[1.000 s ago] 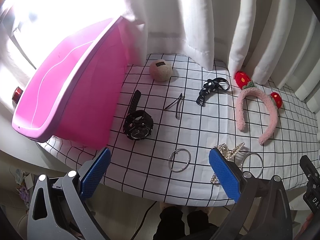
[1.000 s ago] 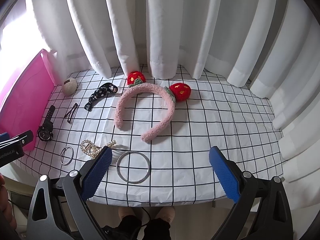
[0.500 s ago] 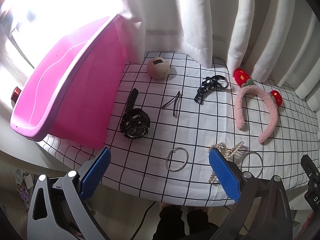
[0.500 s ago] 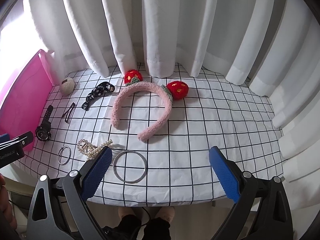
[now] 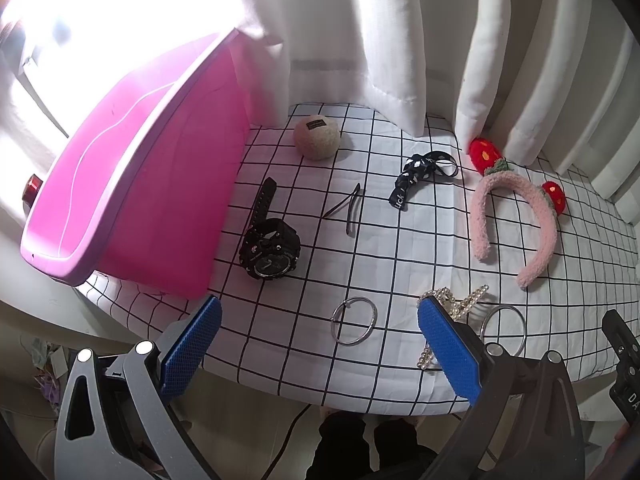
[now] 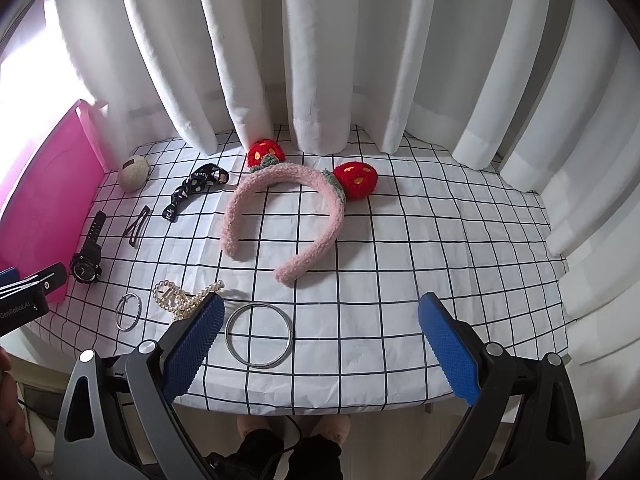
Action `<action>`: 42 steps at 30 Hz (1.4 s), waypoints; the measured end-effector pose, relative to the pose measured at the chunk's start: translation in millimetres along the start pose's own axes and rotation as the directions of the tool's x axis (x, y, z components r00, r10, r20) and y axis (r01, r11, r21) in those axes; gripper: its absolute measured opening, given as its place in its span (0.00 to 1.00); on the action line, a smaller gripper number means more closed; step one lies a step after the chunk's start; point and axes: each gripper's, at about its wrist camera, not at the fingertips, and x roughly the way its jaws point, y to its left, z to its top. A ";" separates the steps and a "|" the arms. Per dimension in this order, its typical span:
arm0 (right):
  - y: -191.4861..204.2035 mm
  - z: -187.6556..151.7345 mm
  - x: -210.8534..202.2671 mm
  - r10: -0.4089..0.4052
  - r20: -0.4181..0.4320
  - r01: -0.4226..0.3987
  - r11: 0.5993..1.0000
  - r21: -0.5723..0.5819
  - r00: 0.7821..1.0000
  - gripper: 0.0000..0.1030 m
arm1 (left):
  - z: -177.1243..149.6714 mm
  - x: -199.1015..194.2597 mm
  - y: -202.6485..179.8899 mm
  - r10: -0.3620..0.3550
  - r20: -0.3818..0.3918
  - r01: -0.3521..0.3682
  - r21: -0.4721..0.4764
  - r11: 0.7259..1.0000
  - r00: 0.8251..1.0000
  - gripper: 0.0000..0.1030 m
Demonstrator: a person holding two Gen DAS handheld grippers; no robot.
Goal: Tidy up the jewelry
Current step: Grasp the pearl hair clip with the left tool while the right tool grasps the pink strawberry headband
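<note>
Your left gripper (image 5: 318, 344) and right gripper (image 6: 318, 342) both hover at the desk (image 6: 400, 280) edge, fingers apart, empty; small ring (image 5: 354, 321) sits between your left fingers.

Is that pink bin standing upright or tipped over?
Tipped: the pink bin leans on its side, its opening faces away from the jewelry, and its contents cannot be told.

White pleated fabric curtains (image 6: 320, 52) hang behind a table covered with a white cloth printed with a black grid (image 6: 400, 264). A small red cylindrical object (image 5: 31, 186) sits beyond the cloth's left edge. A dark cable (image 5: 290, 436) trails below the table's front edge.
</note>
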 end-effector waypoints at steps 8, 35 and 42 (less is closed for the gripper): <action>-3.9 -7.1 7.9 0.003 -0.025 -0.002 1.000 0.008 1.000 0.91 | -5.0 7.4 5.1 -0.002 -0.015 0.001 -0.004 1.000 1.000 0.94; -29.2 13.7 100.8 0.066 -0.090 -0.072 0.995 -0.070 0.994 0.91 | -50.7 67.9 -76.4 -0.120 -0.091 0.126 0.066 0.990 0.989 0.94; -27.7 27.6 133.8 0.086 -0.109 -0.096 0.991 -0.090 0.990 0.91 | -55.0 82.3 -92.6 -0.096 -0.081 0.100 0.045 0.994 0.992 0.94</action>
